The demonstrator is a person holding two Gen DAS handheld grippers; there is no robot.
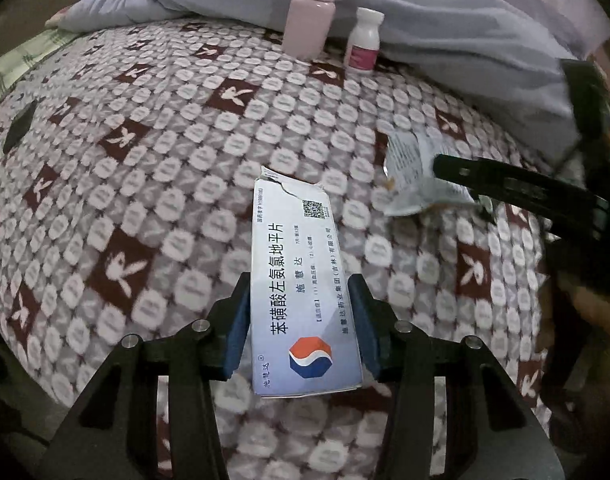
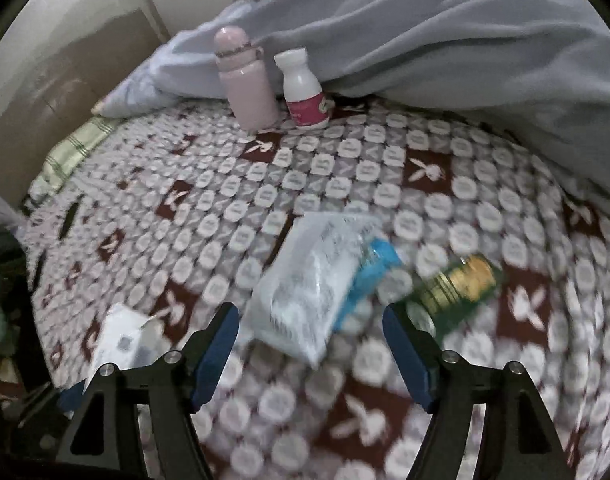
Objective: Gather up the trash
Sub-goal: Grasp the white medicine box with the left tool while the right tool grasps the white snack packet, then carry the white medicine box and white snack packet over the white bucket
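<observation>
Medicine box (image 1: 305, 288) clamped in left gripper (image 1: 303, 312), level.

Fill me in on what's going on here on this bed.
Someone is collecting trash off a patterned bedspread with two handheld grippers. The left gripper is shut on a torn-open medicine box. The right gripper is open, its jaws either side of a crumpled white wrapper, not yet gripping it. A green and yellow packet lies beside it. A pink flask and a white pill bottle stand by the blue quilt.
</observation>
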